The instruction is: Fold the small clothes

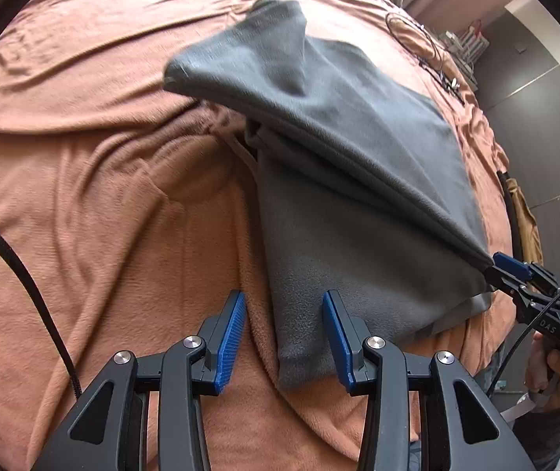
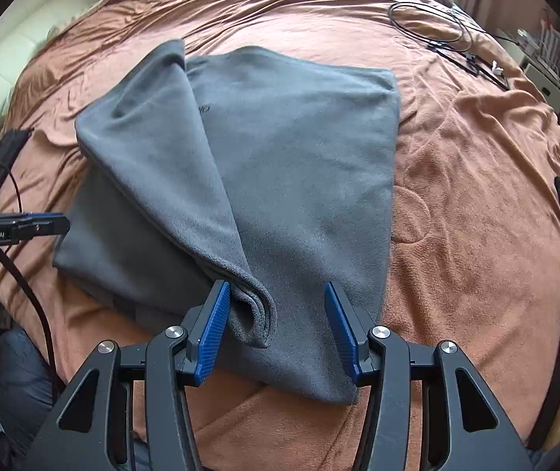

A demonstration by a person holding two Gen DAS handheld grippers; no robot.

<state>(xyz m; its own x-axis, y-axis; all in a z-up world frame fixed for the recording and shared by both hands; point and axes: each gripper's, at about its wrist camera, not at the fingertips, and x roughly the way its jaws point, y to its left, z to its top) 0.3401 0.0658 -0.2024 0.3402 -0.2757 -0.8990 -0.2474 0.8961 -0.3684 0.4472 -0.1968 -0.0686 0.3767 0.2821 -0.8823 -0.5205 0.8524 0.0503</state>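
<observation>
Across the middle of a rust-brown plush bed cover [image 1: 103,196]: a grey fleece garment [image 2: 299,157], spread mostly flat, one side panel lifted and turned over towards its centre.

At the garment's near edge, the right tool [image 2: 276,325]: jaws standing partway apart, a thick rolled fold of the fleece bunched between them and pressed against the left pad, with more cloth running behind the right pad. Seen from the left wrist, that same raised panel drawn taut in a straight line up to the tool's tip and held clear of the bed.

Over the garment's near left corner, the left tool [image 1: 284,333]: jaws apart, gripping nothing, the corner lying flat on the cover below, closer to the right pad than to the left.

Beyond the garment's far right corner: thin black cables [image 2: 448,35] loose on the cover.

Lower layers of the garment hidden beneath the lifted panel, so kind of clothing hard to tell. Small mark on the fleece near the fold too small to read. Garment's far edge blurred in the left wrist view. Hand [image 1: 550,369] on the right tool cut off at the frame's rim.
</observation>
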